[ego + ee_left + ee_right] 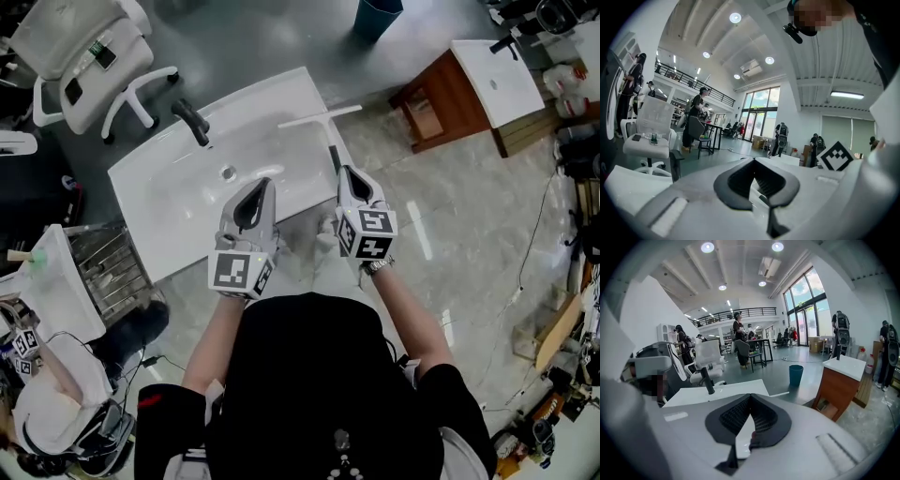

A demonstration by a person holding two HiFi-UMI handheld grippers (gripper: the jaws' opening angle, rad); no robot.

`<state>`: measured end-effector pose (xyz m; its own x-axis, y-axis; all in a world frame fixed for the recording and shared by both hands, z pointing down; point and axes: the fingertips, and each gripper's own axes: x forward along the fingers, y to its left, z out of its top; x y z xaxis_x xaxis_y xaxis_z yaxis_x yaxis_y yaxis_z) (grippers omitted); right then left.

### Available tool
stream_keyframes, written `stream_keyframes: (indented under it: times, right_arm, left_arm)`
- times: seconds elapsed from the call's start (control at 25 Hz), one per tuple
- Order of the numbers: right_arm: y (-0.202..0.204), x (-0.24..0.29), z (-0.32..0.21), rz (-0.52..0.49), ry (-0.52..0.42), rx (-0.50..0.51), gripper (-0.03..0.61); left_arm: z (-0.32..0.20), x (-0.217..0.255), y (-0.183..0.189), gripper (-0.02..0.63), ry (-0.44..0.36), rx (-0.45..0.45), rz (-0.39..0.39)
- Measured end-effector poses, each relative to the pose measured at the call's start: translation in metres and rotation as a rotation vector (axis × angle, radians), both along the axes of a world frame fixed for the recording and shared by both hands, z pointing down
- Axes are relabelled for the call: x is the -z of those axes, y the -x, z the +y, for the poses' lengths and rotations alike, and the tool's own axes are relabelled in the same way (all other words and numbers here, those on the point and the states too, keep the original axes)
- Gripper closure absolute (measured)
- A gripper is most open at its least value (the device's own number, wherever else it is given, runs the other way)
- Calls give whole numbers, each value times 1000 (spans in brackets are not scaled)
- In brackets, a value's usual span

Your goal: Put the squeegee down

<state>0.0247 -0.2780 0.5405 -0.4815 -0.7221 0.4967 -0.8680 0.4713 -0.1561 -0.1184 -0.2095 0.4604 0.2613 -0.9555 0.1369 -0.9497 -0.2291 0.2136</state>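
The squeegee (325, 120), a white blade on a thin black handle, lies across the right rim of the white sink basin (178, 192). Its handle end points toward me. My right gripper (346, 172) hovers just above and short of that handle end, jaws shut with nothing between them. My left gripper (263, 185) hangs over the basin's front rim beside it, jaws together and empty. In the right gripper view the right gripper (750, 395) points at the basin (722, 392), and the squeegee blade (780, 393) shows as a pale strip at the basin's right end. In the left gripper view the left gripper (753, 160) shows its tips meeting.
A black faucet (192, 122) stands at the basin's back edge. A wooden cabinet with a white top (469, 89) sits to the right, a blue bin (377, 17) beyond it. A white office chair (89, 66) is at the far left, a wire rack (108, 267) left of me.
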Motion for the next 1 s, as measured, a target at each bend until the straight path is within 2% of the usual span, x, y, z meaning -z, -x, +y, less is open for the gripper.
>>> stream_keyframes:
  times: [0.52,1.0]
  right_arm:
    - [-2,100,3,-68,-204,-44,575]
    - [-5,210,18,-177,-411,-60,577]
  left_arm:
    - [-6,66,7,612,-132,-50,-10]
    - [-14,140,-2,612,-276,-108,-38]
